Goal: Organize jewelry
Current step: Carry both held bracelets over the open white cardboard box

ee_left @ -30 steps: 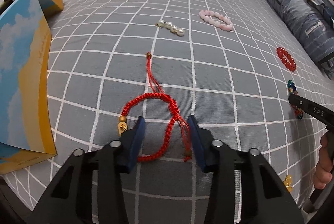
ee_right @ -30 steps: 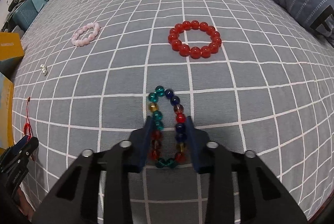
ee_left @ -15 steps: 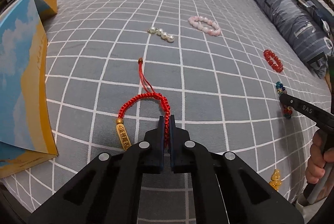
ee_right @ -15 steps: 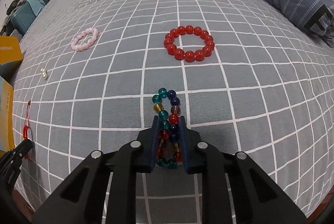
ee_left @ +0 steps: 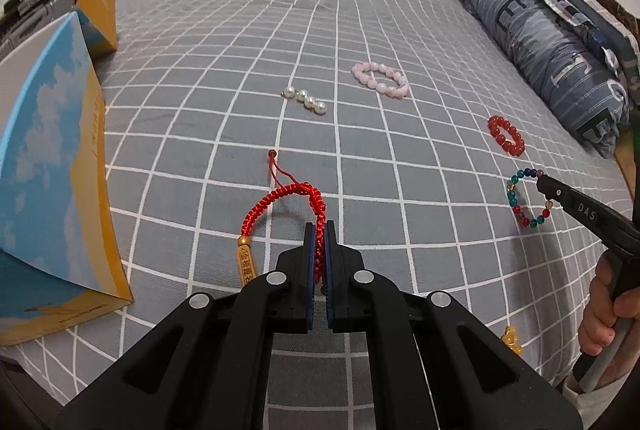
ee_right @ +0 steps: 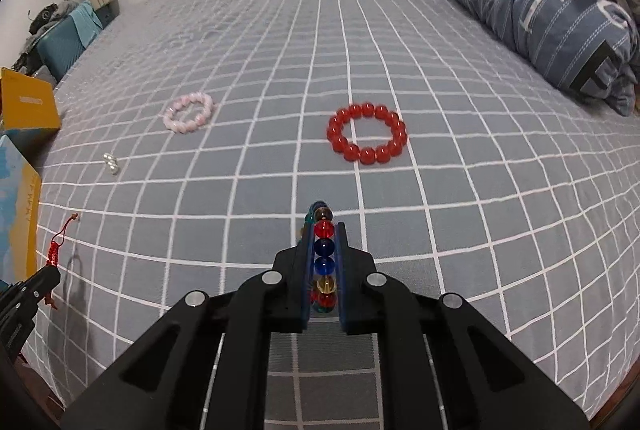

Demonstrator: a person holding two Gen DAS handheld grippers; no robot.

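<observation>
Jaws hide red cord bracelet (ee_left: 280, 199) end; multicolour bead bracelet (ee_right: 324, 250) half-hidden

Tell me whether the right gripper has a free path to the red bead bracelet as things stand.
Probably yes for the path: bare bedspread lies between the right gripper and the red bead bracelet. But its jaws are shut on the multicolour bead bracelet, so it would likely have to set that down first.

Lighting: even, soft indoor light; no glare. Shadows: faint, beside the left gripper (ee_right: 28, 290). Distortion: strong fisheye bending, black corner vignette. Focus: right view slightly soft; left sharp.
</observation>
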